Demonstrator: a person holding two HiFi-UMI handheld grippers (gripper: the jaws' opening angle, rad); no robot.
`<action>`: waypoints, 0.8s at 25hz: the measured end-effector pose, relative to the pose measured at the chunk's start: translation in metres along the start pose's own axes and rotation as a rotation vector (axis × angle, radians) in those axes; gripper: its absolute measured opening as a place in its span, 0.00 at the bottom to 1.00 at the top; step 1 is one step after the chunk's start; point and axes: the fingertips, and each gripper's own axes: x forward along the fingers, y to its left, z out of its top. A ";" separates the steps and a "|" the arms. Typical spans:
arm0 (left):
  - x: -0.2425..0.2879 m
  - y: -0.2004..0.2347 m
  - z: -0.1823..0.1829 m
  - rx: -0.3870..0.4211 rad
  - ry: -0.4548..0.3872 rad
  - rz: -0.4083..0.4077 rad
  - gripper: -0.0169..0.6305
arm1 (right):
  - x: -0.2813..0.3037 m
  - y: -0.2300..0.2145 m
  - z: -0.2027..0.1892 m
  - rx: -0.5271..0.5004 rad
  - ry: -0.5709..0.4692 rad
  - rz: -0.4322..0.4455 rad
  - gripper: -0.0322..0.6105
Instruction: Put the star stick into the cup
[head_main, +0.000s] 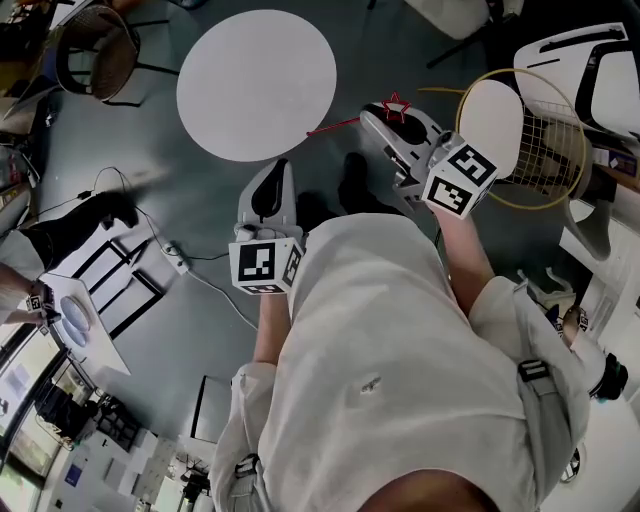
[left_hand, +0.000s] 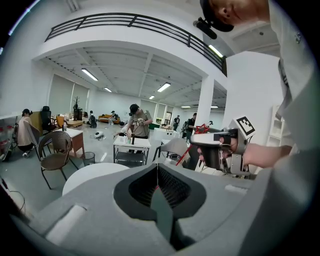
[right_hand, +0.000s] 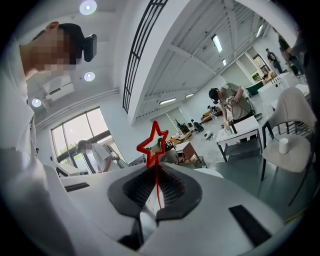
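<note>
The star stick is a thin red rod topped by a red outline star (head_main: 397, 105) (right_hand: 153, 142). My right gripper (head_main: 370, 117) (right_hand: 156, 175) is shut on the rod, and the star stands just above the jaws. From the left gripper view the right gripper (left_hand: 196, 145) shows at the right with the star (left_hand: 201, 129) on top. My left gripper (head_main: 277, 170) (left_hand: 157, 172) is held lower and to the left, jaws shut with nothing in them. A small white cup (right_hand: 283, 145) stands on a white surface far right in the right gripper view.
A round white table (head_main: 257, 85) lies ahead on the grey floor. A wire chair (head_main: 545, 140) with a white seat is at the right, and a brown chair (head_main: 95, 50) at the top left. Cables (head_main: 180, 262) run across the floor. People work at tables (left_hand: 131, 144) in the distance.
</note>
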 end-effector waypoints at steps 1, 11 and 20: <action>0.000 -0.003 -0.002 0.000 0.007 0.002 0.05 | -0.002 -0.001 -0.002 0.008 0.003 0.003 0.08; -0.002 0.012 -0.009 -0.029 0.038 0.033 0.05 | 0.020 -0.008 -0.018 0.030 0.060 0.017 0.08; 0.025 0.068 0.015 -0.034 0.009 -0.015 0.05 | 0.070 -0.011 0.000 0.007 0.074 -0.030 0.08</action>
